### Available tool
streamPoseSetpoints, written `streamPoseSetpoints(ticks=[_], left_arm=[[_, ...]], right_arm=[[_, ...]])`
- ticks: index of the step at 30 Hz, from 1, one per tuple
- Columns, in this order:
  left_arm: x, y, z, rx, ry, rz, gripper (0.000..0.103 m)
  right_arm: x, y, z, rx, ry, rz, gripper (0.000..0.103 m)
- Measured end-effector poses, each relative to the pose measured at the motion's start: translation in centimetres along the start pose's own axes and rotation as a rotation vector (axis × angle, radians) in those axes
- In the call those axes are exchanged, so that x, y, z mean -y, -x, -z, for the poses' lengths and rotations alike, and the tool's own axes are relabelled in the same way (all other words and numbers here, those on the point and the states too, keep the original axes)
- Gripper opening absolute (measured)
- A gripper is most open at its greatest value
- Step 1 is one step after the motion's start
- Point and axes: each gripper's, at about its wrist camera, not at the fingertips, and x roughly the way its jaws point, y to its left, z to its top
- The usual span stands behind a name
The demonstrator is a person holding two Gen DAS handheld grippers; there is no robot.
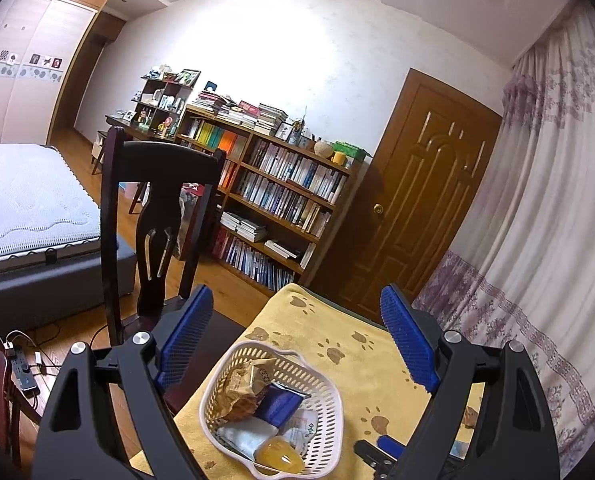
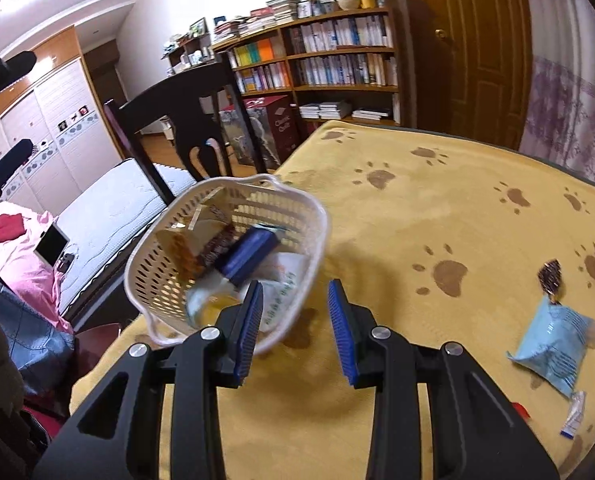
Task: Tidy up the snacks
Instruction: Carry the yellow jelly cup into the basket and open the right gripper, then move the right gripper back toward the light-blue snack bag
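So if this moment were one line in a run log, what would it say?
task: organize snacks | left hand-held gripper: open, empty | right hand-held gripper: open, empty | basket: part-filled | blue packet: loose on yellow cloth

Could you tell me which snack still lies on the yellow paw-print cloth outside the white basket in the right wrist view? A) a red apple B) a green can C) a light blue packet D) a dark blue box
C: the light blue packet lies on the cloth, well right of the basket, beyond the open right gripper.
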Motion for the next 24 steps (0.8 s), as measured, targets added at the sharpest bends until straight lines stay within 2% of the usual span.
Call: streamPoseSetpoints(ticks=[5,11,14,24], left_arm=[[1.2,-0.3,0.5,-0.014,-0.033,0.016,0.087],[2.9,-0.8,1.4,-0.037,-0.073,0.04,0.087],[3.8,-1.0,1.9,-0.05,-0.094,0.051,0.087],[6.9,-2.0,3.6,-0.097,-0.176,0.093,0.087]], right_arm=[[2.9,1.0,0.8,0.0,-0.041,0.045,0.035],[8.3,2.8,1.7,0.019,-0.159,0.112,0.052],[11.1,3.8,1.9,0.034,-0.211,0.147,0.057],[18.8,3.6,1.6,0.032,-0.291,0.271,0.058]])
